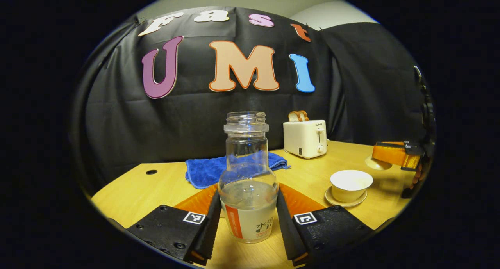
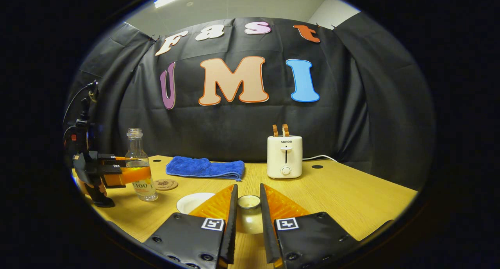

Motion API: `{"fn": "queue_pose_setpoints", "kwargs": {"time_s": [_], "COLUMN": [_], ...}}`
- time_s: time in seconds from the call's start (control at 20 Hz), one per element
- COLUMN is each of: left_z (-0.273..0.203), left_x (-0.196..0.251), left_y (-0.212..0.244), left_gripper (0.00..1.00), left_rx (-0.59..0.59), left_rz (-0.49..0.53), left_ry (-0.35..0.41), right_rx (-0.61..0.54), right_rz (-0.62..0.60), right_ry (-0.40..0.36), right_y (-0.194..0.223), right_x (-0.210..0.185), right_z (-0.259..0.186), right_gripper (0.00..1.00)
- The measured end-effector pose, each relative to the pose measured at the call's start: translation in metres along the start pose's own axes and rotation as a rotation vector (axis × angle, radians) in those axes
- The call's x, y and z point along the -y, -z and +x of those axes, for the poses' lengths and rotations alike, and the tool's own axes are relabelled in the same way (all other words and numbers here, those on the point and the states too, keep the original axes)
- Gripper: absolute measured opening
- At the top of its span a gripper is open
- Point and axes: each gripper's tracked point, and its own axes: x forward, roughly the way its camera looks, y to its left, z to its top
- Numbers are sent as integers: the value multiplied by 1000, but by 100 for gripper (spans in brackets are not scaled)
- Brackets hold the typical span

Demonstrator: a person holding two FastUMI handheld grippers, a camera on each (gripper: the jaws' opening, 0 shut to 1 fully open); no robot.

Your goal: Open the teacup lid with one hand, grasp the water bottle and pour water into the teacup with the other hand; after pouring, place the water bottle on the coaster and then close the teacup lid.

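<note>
Clear water bottle upright, mouth up

This was a staged recording booth, not a real kitchen: black cloth hung as the wall behind a wooden tabletop, with plain room wall and ceiling above. Household props, a toaster and towel, sat near the tabletop's far edge.

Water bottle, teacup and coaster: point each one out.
water bottle (image 1: 247, 191), left gripper view, clear lower body.
teacup (image 1: 350, 185), left gripper view, outer wall of the open cup.
coaster (image 2: 165, 184), right gripper view, round top face.
</note>
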Motion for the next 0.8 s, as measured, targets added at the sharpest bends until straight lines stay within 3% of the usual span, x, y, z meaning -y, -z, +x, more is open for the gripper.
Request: {"fn": "queue_pose_setpoints", "kwargs": {"time_s": [0.3, 0.6, 0.8], "left_z": [-4, -8, -5], "left_x": [-12, 0, 22], "left_y": [-13, -16, -12], "left_gripper": [66, 66, 65], "left_rx": [-39, -94, -126], "left_rz": [248, 677, 790], "left_ry": [-29, -7, 50], "right_rx": [1, 0, -1], "right_rz": [0, -1, -2], "right_ry": [-4, 13, 20], "right_y": [0, 0, -2], "right_x": [0, 8, 27], "right_z": [0, -3, -7], "right_gripper": [34, 34, 34]}}
